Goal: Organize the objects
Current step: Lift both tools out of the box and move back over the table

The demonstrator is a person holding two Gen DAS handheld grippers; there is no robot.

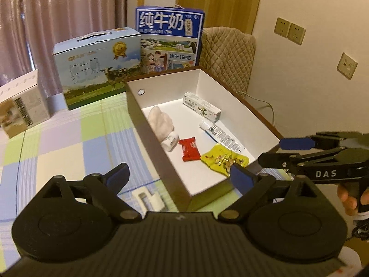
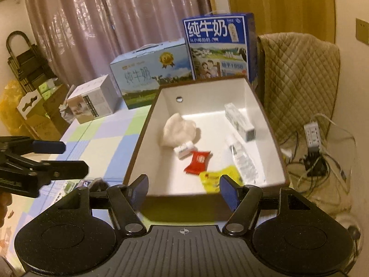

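One white box holding six items, two milk cartons behind

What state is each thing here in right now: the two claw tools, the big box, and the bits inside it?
left gripper: open, empty, beside the box.
right gripper: open, empty, at the box's near wall.
white box: lidless, upright on the table.
red packet: sealed, lying flat.
yellow packet: crumpled, lying flat.
tube: lying on its side.
small carton: closed, lying down.
white cloth: bunched up.
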